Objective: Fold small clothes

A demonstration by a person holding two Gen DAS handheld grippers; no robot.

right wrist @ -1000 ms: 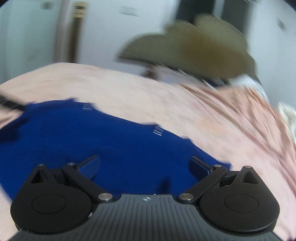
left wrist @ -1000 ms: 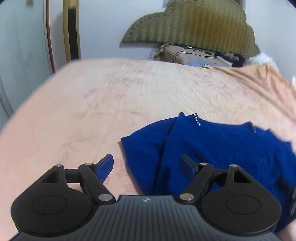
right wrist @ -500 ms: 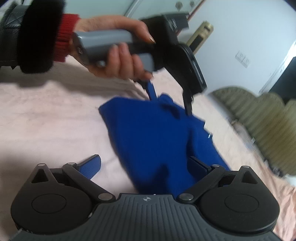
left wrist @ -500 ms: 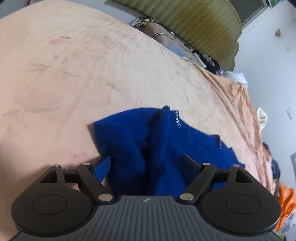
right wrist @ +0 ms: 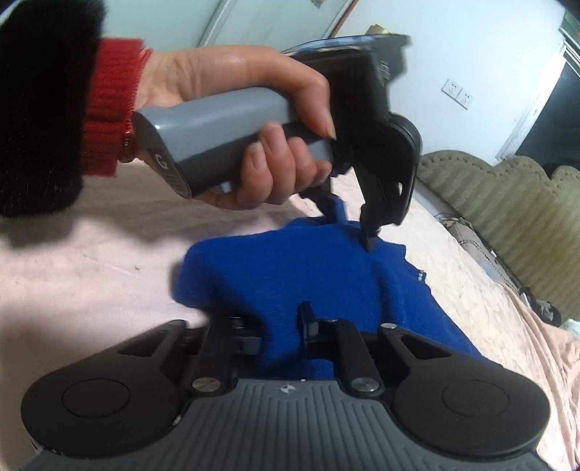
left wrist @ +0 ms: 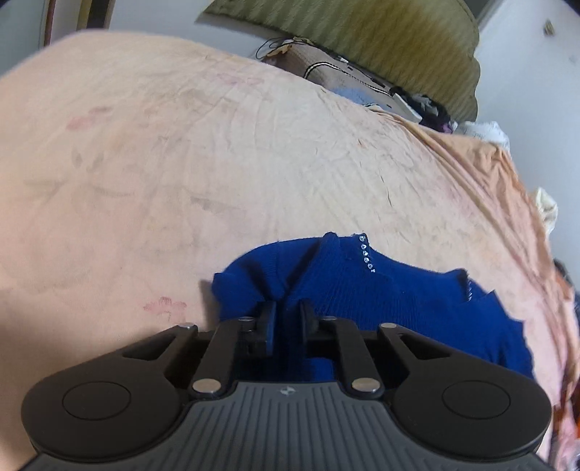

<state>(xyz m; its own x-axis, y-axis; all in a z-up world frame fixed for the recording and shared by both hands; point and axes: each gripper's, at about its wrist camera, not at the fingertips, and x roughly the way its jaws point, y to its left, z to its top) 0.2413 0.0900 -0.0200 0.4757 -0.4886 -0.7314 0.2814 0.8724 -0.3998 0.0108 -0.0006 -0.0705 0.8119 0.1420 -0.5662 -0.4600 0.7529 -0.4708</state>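
Observation:
A small blue knit sweater [left wrist: 398, 300] with a row of rhinestones lies on the pink bedsheet [left wrist: 181, 163]. My left gripper [left wrist: 287, 322] is shut on a fold of its near left edge. In the right wrist view the sweater [right wrist: 290, 268] lies between both tools. My right gripper [right wrist: 282, 326] is shut on its near edge, with cloth covering the left finger. The left gripper [right wrist: 353, 228] shows at the sweater's far end, held by a hand, its fingers pinching the cloth.
An olive ribbed headboard [left wrist: 380, 32] stands behind the bed, with a beige pillow and cables [left wrist: 326, 69] in front of it. Loose clothes [left wrist: 471, 126] lie at the far right edge. A wall with sockets [right wrist: 458, 94] is beyond.
Both grippers were open half a second ago and have closed on the sweater's edges. The left gripper has come down onto the left fold.

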